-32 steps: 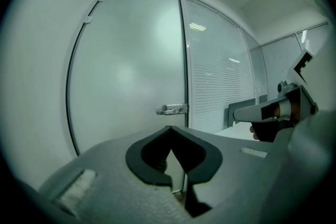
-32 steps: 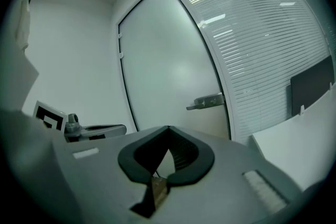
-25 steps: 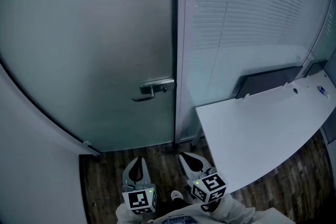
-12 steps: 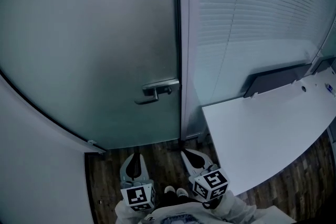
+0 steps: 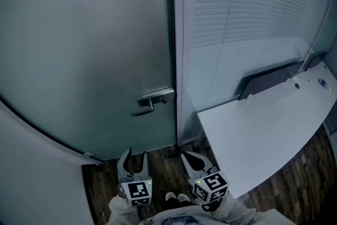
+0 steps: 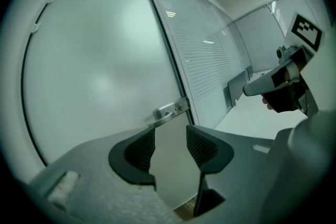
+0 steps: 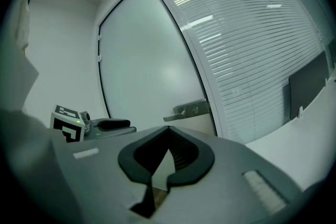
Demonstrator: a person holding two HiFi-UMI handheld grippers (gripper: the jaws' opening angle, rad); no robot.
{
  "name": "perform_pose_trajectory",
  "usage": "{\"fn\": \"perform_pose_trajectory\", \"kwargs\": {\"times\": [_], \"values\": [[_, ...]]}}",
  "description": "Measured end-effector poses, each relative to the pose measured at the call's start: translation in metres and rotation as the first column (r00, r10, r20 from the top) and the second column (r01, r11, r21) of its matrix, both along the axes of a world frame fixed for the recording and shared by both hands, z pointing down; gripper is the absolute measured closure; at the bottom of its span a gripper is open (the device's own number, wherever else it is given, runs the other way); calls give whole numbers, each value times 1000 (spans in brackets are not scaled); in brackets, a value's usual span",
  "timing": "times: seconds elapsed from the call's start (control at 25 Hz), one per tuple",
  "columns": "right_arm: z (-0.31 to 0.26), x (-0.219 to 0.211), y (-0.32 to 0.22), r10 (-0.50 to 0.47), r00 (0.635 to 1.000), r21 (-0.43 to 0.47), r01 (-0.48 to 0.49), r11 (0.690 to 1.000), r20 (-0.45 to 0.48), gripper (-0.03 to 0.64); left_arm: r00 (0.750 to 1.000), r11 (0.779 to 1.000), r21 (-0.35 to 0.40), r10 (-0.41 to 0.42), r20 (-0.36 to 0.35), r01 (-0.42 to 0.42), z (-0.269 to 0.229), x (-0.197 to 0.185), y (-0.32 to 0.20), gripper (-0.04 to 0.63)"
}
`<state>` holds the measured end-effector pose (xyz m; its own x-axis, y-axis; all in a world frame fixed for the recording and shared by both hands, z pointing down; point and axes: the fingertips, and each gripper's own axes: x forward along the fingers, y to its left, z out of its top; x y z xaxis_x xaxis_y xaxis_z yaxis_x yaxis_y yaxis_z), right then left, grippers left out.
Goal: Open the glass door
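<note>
The frosted glass door [image 5: 89,50] stands closed, with its metal lever handle [image 5: 152,100] at the right edge. My left gripper [image 5: 134,156] is low in front of the door, well short of the handle. Its jaws have just been opening and stand open with nothing between them. In the left gripper view the handle [image 6: 170,111] shows just above the gap of the left gripper [image 6: 170,139]. My right gripper [image 5: 185,156] hangs beside it, shut and empty. In the right gripper view the right gripper [image 7: 169,131] points below the handle [image 7: 190,110].
A white desk [image 5: 263,129] juts in at the right, close to my right gripper. Behind it is a glass wall with blinds [image 5: 247,13] and a dark panel [image 5: 268,79]. A pale wall [image 5: 31,166] closes the left side. The floor [image 5: 163,166] is dark wood.
The left gripper's jaws have gone from shut to open. Both grippers have edged toward the door, the left one more.
</note>
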<state>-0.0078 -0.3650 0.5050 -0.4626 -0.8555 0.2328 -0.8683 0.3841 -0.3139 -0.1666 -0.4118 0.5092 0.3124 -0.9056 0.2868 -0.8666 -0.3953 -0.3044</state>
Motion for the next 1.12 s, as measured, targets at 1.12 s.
{"fn": "perform_pose_trajectory", "kwargs": {"times": [1.12], "values": [[7,48,17,224,973,-60,-228,972,-56,612,654,930,74,195,731,-360,43,38,-164,391]]}}
